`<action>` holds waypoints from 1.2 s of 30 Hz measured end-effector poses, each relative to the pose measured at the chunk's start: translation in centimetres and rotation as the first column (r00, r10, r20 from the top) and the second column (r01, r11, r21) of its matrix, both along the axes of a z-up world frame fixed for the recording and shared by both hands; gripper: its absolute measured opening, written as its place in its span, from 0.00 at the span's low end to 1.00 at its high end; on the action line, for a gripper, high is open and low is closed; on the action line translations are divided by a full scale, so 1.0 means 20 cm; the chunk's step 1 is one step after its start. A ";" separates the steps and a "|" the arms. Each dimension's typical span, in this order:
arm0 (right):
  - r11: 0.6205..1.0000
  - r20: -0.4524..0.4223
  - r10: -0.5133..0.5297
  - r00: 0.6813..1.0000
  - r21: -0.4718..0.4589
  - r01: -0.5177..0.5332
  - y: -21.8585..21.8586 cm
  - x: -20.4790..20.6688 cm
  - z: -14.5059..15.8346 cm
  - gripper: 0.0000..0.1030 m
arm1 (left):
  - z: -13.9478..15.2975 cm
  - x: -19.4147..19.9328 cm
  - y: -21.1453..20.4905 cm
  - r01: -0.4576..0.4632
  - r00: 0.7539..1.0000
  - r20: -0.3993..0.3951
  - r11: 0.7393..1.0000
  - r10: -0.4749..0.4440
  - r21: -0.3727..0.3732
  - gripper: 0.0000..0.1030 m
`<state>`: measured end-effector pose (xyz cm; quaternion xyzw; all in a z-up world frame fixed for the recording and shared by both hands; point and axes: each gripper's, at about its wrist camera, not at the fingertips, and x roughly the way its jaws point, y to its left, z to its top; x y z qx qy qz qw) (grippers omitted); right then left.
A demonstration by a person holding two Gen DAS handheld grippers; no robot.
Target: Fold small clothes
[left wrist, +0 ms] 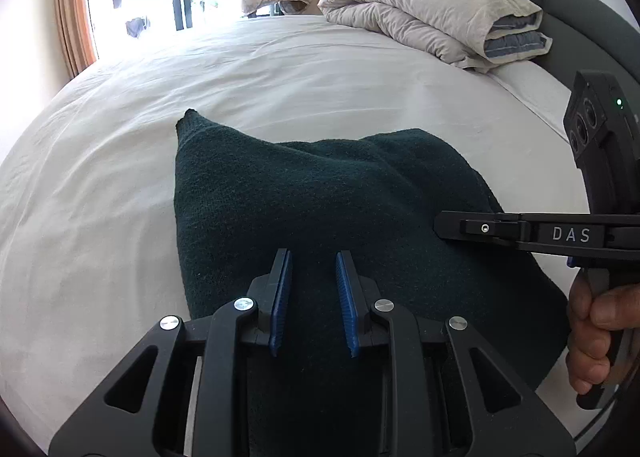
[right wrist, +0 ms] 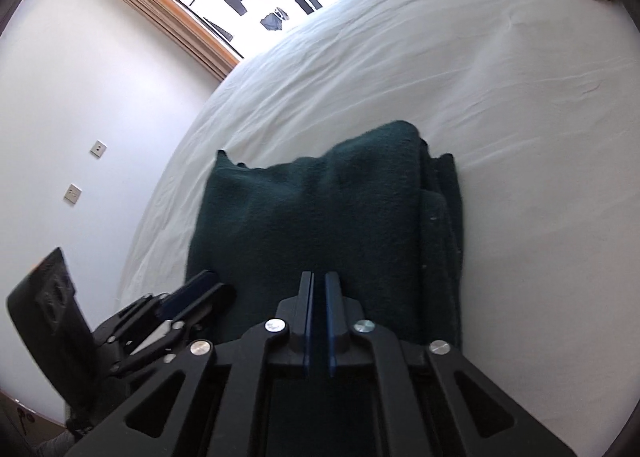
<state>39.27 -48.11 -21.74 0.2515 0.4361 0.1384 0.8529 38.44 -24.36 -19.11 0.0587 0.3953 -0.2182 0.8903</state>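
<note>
White bed sheet [left wrist: 120, 217], daylight from window behind. Dark green knit garment [left wrist: 320, 209] part-folded on it, long axis running away from both grippers. Left gripper [left wrist: 313, 265] over near edge, fingers narrowly parted, probably nothing pinched. Right gripper [right wrist: 319, 289] pressed together, empty, closer to stacked right-hand fold.

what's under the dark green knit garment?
The white bed sheet shows all around the dark green knit garment, which lies on it. The garment's own folded layers show at its right edge; anything beneath is covered.
</note>
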 end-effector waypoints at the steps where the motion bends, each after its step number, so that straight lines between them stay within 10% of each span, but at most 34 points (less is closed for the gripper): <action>1: 1.000 0.008 -0.020 1.000 0.016 0.019 -0.04 -0.01 0.00 0.00 | 0.00 0.00 0.00 -0.006 1.000 0.008 1.000 0.006 -0.004 0.22; 7: 0.985 0.063 -0.165 0.984 -0.050 0.168 -0.21 -0.14 0.09 0.03 | 0.00 -0.12 0.04 -0.081 0.994 0.073 0.997 0.081 0.002 0.22; 15: 0.996 0.097 0.086 0.992 0.007 -0.087 0.18 -0.39 0.11 0.05 | 0.01 -0.32 0.02 -0.085 0.992 0.091 0.996 0.083 0.021 0.22; 28: 0.972 0.085 -0.232 0.969 0.051 0.229 -0.27 -0.71 -0.01 0.00 | -0.01 -0.36 0.00 -0.082 0.993 0.083 0.995 0.078 0.050 0.22; 32: 0.965 0.124 -0.262 0.957 0.050 0.257 -0.32 -0.71 0.09 0.11 | 0.02 -0.38 0.02 -0.093 0.992 0.092 0.994 0.088 0.053 0.22; 35: 0.977 0.143 -0.211 0.967 0.067 0.203 -0.29 -0.65 0.13 0.67 | 0.08 -0.38 0.11 -0.150 0.984 0.106 0.988 0.147 0.022 0.22; 36: 0.984 0.158 -0.174 0.972 0.057 0.167 -0.27 -0.62 0.14 0.72 | 0.10 -0.37 0.15 -0.170 0.981 0.099 0.985 0.168 0.006 0.28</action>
